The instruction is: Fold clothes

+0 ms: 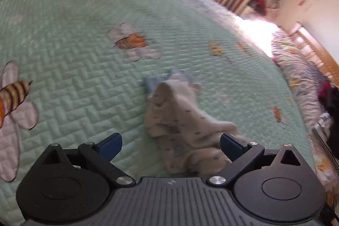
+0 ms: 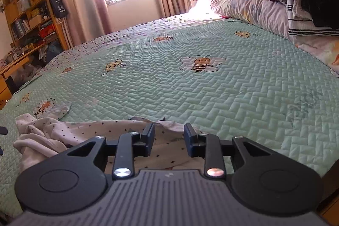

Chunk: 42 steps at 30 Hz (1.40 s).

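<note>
The white dotted garment (image 1: 180, 124) lay crumpled on the green bed quilt (image 1: 84, 56), its long axis running forward from the left hand-held gripper (image 1: 171, 142), jaws spread wide and empty. The right hand-held gripper (image 2: 169, 140) hovered over its edge, partly parted, gripping nothing. Nothing blocked either.

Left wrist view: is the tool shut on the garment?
No. The left tool is wide open, its blue pads apart, with the crumpled white garment lying loose on the green quilt.
</note>
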{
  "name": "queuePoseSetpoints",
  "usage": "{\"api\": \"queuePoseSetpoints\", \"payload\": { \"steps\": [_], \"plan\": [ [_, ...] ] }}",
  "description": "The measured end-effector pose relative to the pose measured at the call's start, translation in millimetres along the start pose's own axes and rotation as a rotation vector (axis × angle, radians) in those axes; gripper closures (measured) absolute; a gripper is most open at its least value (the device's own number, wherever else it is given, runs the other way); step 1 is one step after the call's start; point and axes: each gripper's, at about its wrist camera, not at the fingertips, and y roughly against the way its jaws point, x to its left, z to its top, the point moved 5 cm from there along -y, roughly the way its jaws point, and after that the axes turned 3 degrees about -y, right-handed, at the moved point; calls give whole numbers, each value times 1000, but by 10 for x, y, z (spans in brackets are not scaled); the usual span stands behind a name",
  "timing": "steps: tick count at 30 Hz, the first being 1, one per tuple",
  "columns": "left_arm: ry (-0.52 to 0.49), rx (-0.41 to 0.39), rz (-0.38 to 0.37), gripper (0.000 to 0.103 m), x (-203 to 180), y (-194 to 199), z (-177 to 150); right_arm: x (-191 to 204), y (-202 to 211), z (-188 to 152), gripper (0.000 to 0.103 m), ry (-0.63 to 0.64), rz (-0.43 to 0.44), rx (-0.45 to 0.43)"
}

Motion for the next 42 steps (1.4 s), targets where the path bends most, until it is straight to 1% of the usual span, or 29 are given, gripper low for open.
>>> {"api": "queuePoseSetpoints", "payload": {
  "steps": [1,3,7,8,9,10,11,12,13,15,16,18,20,24,28,31,36,37,39,40,41,42],
  "plan": [
    [-27,-18,-51,1,-118,20,-37,42,2,-15,70,9,12,0],
    [-30,10,-96,1,-255,-61,-35,154,21,-51,70,43,40,-2],
    [-99,50,-26,2,-353,-359,8,374,92,-156,70,118,103,4],
    [-121,57,-7,5,-366,-433,15,415,110,-184,69,133,116,8],
    [-141,77,13,12,-372,-523,8,448,125,-217,68,146,125,14],
    [-153,103,12,17,-387,-618,-5,463,133,-248,68,153,128,21],
    [-165,129,10,32,-402,-712,-18,465,135,-275,67,155,128,26],
    [-163,155,5,44,-423,-780,-39,459,129,-299,67,153,128,33],
    [-167,169,-4,48,-445,-831,-51,447,119,-319,67,151,128,42],
    [-214,160,21,59,-528,-852,-41,437,104,-360,67,145,124,54],
    [-237,155,33,62,-570,-863,-36,435,103,-368,67,144,126,56],
    [-284,146,58,78,-654,-883,-25,435,101,-381,67,142,128,58],
    [-331,137,83,84,-738,-903,-14,444,103,-382,67,143,128,53],
    [-397,88,131,85,-862,-862,121,462,94,-386,67,145,132,50],
    [-406,53,138,88,-918,-786,295,490,95,-403,67,152,139,53],
    [-412,28,143,95,-961,-729,425,483,101,-401,67,148,140,51],
    [-422,-16,152,95,-1032,-633,643,488,98,-390,66,143,148,51],
    [-424,-24,154,94,-1046,-614,686,498,94,-392,66,142,155,54],
    [-428,-41,157,72,-1074,-575,773,516,98,-395,65,142,173,55],
    [-430,-50,159,67,-1088,-556,815,523,105,-394,63,144,179,53],
    [-434,-33,164,62,-1069,-573,731,527,107,-393,58,146,181,51],
    [-438,-17,169,62,-1050,-589,646,527,104,-394,56,148,180,51]
  ]
}}
